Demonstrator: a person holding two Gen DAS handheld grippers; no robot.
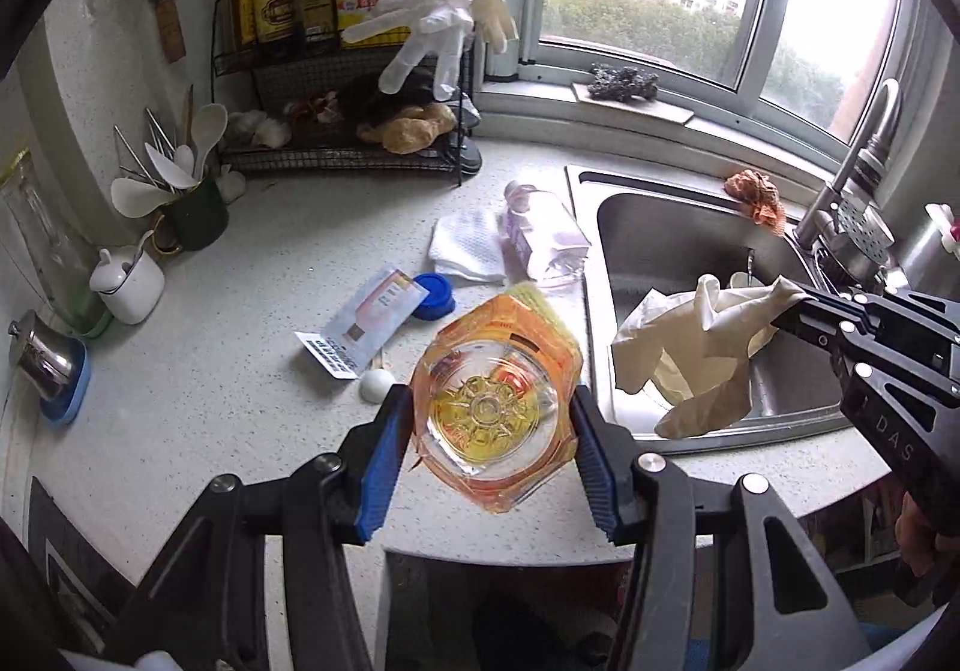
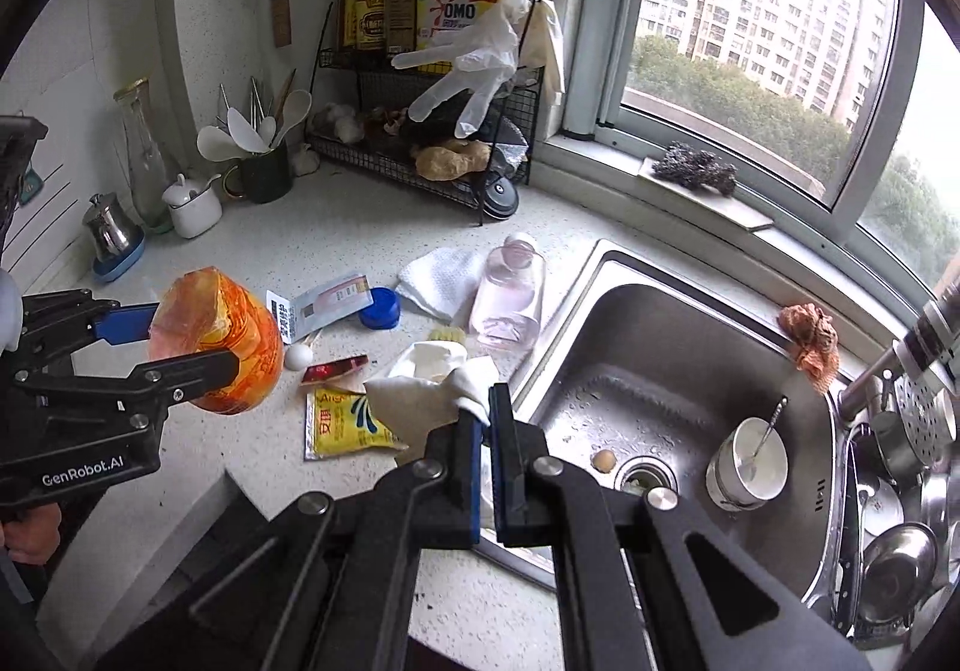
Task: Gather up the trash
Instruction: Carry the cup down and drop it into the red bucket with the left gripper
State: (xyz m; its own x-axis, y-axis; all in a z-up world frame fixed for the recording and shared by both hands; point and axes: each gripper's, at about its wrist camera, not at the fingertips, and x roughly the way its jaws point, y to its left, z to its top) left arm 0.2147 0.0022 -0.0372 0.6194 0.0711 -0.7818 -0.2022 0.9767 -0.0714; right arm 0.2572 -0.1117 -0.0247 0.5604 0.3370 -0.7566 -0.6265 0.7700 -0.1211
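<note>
We hold the crushed orange plastic bottle (image 1: 495,407) clenched end-on in the left gripper (image 1: 492,467), while the right gripper (image 2: 485,419), clamped on the limp cream rubber glove (image 2: 420,401), hangs at our 3 o'clock above the table (image 1: 210,383) edge.

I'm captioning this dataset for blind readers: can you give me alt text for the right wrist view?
The right tongs pinch a crumpled cream rubber glove above a speckled grey counter beside a steel sink. At left, the left tongs grip a crushed orange-labelled plastic bottle; wrappers and a pink bottle litter the counter.
</note>
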